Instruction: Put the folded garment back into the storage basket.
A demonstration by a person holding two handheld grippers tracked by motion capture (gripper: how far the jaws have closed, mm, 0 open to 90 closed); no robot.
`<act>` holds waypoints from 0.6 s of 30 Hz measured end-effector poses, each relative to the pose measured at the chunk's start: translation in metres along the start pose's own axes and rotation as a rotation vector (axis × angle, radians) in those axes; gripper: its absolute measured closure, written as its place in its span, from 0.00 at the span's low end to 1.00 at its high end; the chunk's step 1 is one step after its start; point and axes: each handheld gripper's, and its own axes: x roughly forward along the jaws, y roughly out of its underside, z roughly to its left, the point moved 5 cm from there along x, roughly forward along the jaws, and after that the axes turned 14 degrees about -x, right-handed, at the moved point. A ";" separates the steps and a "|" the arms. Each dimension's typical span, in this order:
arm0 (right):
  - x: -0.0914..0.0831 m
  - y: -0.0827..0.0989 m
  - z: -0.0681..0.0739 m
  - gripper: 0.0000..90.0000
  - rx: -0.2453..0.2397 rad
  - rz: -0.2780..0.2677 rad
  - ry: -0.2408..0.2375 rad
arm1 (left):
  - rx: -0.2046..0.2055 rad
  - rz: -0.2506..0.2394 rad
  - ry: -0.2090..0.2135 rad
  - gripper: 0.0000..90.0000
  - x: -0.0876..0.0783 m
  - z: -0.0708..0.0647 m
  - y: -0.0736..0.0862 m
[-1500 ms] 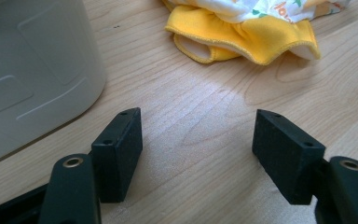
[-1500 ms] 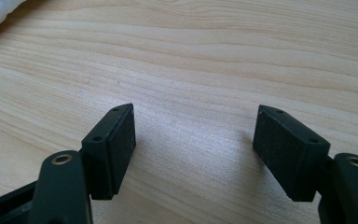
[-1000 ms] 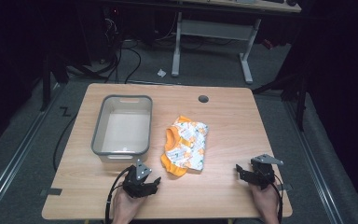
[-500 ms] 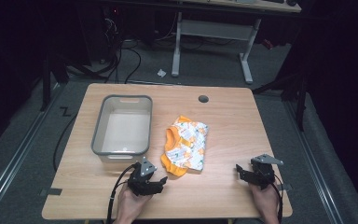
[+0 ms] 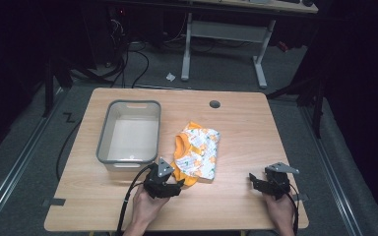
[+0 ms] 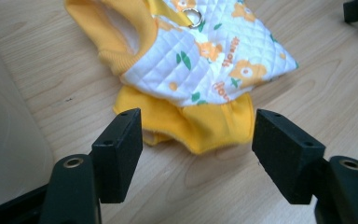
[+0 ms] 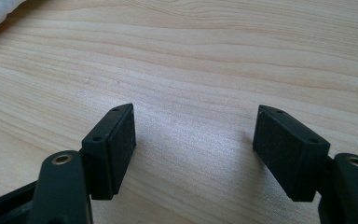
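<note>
left hand-held gripper: high view, jaws spread wide, holding nothing, at near hem of garment
right hand-held gripper: high view, spread wide, empty, well apart from garment, off to its right
garment: mid tabletop, long axis running away from person, just right of grey bin
nearer hand: left, likely the one to grasp
left gripper view: left hand-held gripper wide, yellow hem straight ahead between jaws, not yet gripped
right gripper view: right hand-held gripper wide over bare tabletop

Quilted cloth garment, wood-grain table
</note>
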 end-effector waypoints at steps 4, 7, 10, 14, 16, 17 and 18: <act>0.000 0.000 0.000 0.34 0.000 0.000 0.000 | -0.004 0.007 0.003 0.37 0.005 -0.003 -0.008; 0.000 0.000 0.000 0.34 0.000 0.000 0.000 | 0.011 0.015 -0.004 0.36 0.009 -0.007 -0.014; 0.000 0.000 0.000 0.34 0.000 0.002 0.000 | 0.025 0.022 -0.022 0.35 0.015 -0.009 -0.019; 0.000 0.000 0.000 0.34 0.000 0.000 0.000 | 0.056 0.035 -0.043 0.34 0.021 -0.012 -0.024; 0.000 0.000 0.000 0.34 0.000 0.000 0.000 | 0.049 0.036 -0.042 0.33 0.024 -0.012 -0.027; 0.000 0.000 0.000 0.34 0.000 0.000 0.000 | 0.049 0.038 -0.048 0.33 0.026 -0.012 -0.028; 0.000 0.000 0.000 0.34 0.000 0.000 0.000 | 0.046 0.038 -0.048 0.33 0.027 -0.012 -0.029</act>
